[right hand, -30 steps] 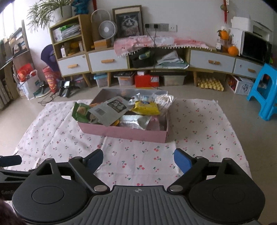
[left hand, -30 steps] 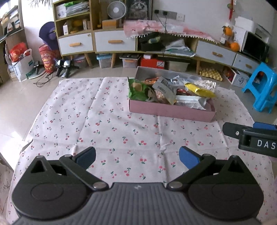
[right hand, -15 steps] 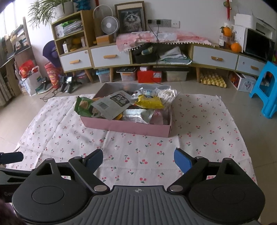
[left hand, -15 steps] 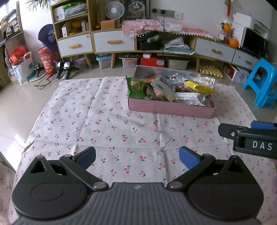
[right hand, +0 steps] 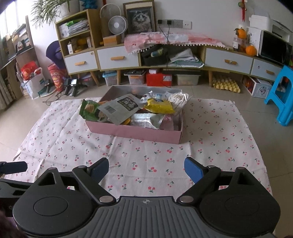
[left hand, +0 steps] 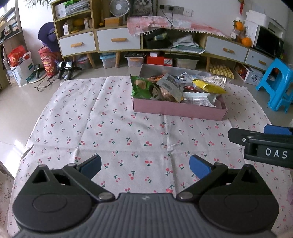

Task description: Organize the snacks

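Snack bags (right hand: 128, 109) ahead of our two empty, wide-open claws, left (left hand: 145, 164) and right (right hand: 146, 167), look light and slippery; we pinch a sealed edge.

Home living room. Low wooden sideboard (right hand: 117, 56) with white drawers along wall; framed cat picture (right hand: 140, 17), desk fan (right hand: 117, 24), potted plant (right hand: 49, 9) on top. Microwave (right hand: 274, 49) and oranges (right hand: 250, 50) at right. Blue plastic stool (right hand: 282, 95), shopping bags (right hand: 31, 78) on tiled floor (right hand: 274, 142). Cherry-print cloth (right hand: 146, 164) spread on floor.
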Action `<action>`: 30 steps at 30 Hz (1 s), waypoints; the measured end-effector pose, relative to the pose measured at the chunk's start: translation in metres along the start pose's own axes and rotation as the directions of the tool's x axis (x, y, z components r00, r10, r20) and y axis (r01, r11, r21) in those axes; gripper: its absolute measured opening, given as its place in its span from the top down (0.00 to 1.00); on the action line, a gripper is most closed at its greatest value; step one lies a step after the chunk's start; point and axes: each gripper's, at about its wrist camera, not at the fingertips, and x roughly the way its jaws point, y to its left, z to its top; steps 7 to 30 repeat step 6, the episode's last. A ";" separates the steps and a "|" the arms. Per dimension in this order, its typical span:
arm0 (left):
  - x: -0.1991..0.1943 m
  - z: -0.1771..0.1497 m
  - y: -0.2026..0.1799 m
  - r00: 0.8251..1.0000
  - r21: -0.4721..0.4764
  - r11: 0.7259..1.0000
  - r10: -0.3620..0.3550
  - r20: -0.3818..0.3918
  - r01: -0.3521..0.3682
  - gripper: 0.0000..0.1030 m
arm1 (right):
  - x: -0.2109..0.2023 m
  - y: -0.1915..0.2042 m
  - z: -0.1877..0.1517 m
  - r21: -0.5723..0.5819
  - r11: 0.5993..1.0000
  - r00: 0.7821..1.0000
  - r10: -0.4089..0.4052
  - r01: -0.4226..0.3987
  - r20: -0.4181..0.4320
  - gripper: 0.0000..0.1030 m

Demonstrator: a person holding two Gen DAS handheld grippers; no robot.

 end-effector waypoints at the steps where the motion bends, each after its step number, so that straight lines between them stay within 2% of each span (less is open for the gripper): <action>1: 0.000 0.000 0.000 1.000 0.001 1.000 0.000 0.000 0.000 0.00 | 0.000 0.000 0.000 -0.001 1.000 1.000 0.000 0.000 -0.001 0.11; 30: 0.002 -0.001 0.001 1.000 -0.004 1.000 -0.005 -0.007 0.005 0.01 | 0.002 0.001 -0.001 -0.007 1.000 1.000 -0.001 0.001 -0.006 0.11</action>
